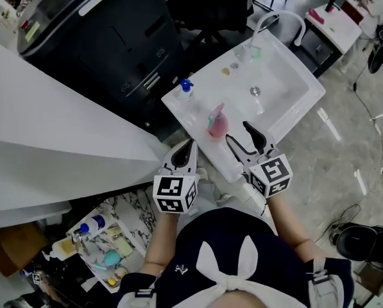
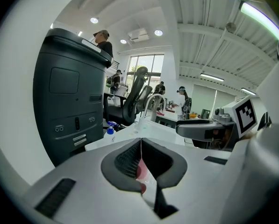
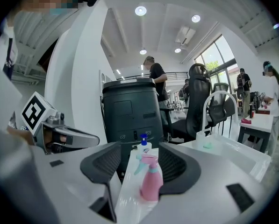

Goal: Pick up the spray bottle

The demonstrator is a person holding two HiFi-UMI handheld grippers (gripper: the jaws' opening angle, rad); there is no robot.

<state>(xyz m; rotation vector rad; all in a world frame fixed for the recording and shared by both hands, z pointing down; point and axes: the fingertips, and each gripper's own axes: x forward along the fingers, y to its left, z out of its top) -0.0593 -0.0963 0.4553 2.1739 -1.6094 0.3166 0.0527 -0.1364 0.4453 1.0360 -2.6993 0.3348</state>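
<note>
A pink spray bottle [image 1: 215, 122] with a pale teal trigger stands upright on the white sink's near rim [image 1: 197, 117]. In the right gripper view the spray bottle [image 3: 151, 178] shows between the jaws, a short way ahead and untouched. My right gripper [image 1: 238, 131] is open just right of the bottle, and the right gripper [image 3: 140, 164] holds nothing. My left gripper [image 1: 188, 149] is shut and empty, below and left of the bottle. In its own view the left gripper [image 2: 140, 155] shows only a thin slit with a bit of pink behind it.
A blue-capped pump bottle [image 1: 185, 90] stands on the rim behind the spray bottle. The sink basin [image 1: 287, 98] has a drain [image 1: 255, 91] and a curved faucet [image 1: 278, 21]. A big black machine [image 1: 108, 37] stands at left. A tray of bottles [image 1: 101, 242] lies on the floor.
</note>
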